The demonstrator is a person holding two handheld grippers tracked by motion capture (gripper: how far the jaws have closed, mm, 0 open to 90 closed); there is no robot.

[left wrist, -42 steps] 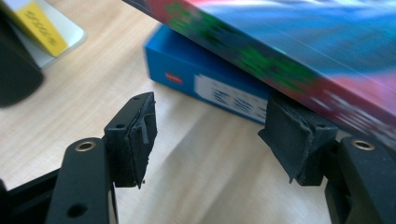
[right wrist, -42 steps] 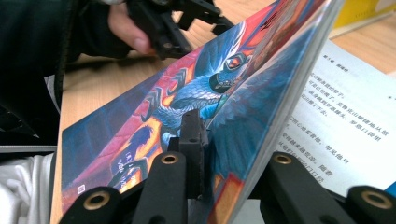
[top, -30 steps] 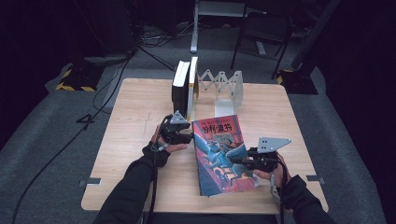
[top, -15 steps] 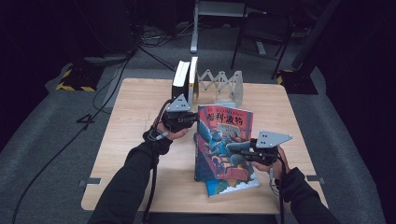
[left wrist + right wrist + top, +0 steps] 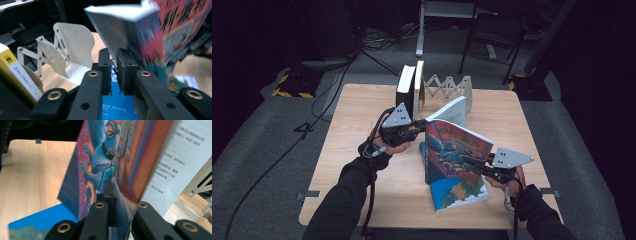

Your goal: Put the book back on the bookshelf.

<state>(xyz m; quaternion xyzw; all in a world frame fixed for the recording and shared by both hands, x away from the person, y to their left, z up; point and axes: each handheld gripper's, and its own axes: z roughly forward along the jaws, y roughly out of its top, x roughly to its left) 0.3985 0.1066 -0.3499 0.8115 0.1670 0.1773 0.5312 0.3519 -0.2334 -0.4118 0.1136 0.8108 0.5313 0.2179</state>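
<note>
raised book (image 5: 451, 145) on flat book (image 5: 459, 192) (rack (image 5: 447, 85) behind)

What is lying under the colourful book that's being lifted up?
Under the raised book a second book lies flat on the table, its blue cover showing sky and land. The raised one hides its far part, so no title is visible.

Dark room, grey carpet floor (image 5: 272, 165), black chair (image 5: 492, 30), cables (image 5: 377, 42), wooden table (image 5: 357, 130)
</note>
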